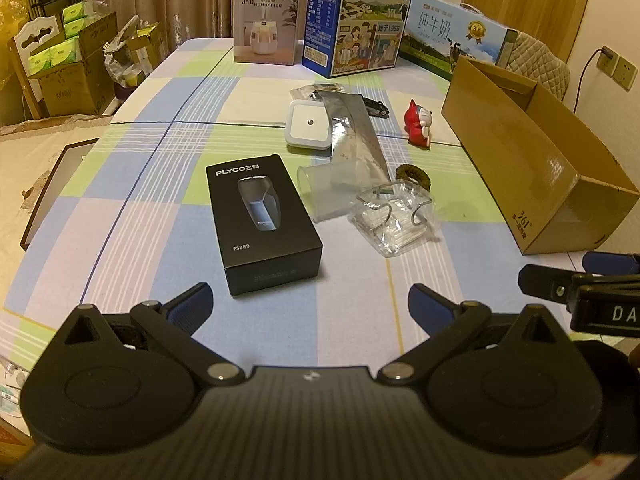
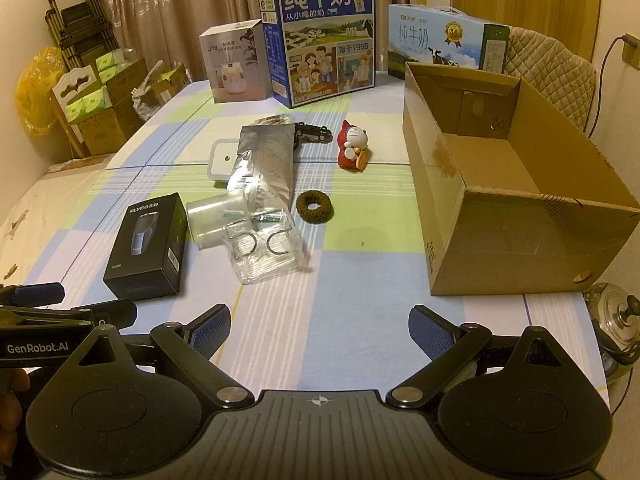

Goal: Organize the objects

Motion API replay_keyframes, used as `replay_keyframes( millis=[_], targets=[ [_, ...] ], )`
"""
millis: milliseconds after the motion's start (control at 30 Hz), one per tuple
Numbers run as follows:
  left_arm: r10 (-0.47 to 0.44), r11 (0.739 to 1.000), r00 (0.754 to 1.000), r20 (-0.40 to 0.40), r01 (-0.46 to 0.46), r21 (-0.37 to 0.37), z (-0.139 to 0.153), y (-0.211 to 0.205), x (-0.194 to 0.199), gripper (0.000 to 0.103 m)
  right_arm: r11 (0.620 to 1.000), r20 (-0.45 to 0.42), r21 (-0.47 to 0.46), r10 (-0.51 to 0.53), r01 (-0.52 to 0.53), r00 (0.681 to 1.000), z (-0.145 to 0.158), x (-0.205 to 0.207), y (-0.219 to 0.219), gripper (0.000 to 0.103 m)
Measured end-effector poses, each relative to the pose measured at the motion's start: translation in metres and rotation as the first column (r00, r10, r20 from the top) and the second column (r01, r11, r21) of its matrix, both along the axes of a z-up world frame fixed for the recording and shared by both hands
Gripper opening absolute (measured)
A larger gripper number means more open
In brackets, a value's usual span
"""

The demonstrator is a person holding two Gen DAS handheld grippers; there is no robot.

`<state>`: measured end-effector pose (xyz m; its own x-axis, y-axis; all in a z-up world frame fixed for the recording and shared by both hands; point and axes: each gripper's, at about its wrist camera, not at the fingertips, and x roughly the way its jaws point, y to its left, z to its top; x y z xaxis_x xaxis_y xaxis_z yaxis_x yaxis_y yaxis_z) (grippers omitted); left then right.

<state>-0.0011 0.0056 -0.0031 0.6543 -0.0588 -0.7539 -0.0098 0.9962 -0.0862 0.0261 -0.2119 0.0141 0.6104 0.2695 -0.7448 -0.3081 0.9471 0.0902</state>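
Note:
A black FLYCO shaver box (image 1: 262, 222) (image 2: 150, 244) lies on the checked tablecloth. Beside it lie a clear plastic cup (image 1: 324, 190) (image 2: 210, 220), a clear plastic package (image 1: 394, 220) (image 2: 264, 248), a silver foil pouch (image 1: 358, 136) (image 2: 264, 164), a white square night light (image 1: 308, 124) (image 2: 222, 160), a brown hair tie (image 1: 414, 176) (image 2: 314, 207), a red cat figure (image 1: 418, 124) (image 2: 352, 146) and a black toy car (image 2: 314, 133). An open empty cardboard box (image 1: 532, 160) (image 2: 500, 184) stands at the right. My left gripper (image 1: 310, 308) and right gripper (image 2: 320, 330) are open, empty, above the near table edge.
A humidifier box (image 1: 266, 22) (image 2: 236, 66) and two milk cartons (image 1: 356, 16) (image 2: 324, 40) stand along the far edge. Stacked cartons and a chair (image 1: 60, 64) sit left of the table. A metal pot (image 2: 616, 320) sits off the near right corner.

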Motion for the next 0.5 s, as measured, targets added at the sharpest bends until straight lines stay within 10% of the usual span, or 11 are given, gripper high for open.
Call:
replay_keyframes(
  millis=[500],
  targets=[
    [0.001,1.0,1.0,-0.002,-0.001,-0.001,0.0001,-0.0002,0.0005,0.102,1.0,-0.001,-0.004,0.002,-0.002,1.0,-0.0004,0.0008,0.0007,0.094]
  ],
)
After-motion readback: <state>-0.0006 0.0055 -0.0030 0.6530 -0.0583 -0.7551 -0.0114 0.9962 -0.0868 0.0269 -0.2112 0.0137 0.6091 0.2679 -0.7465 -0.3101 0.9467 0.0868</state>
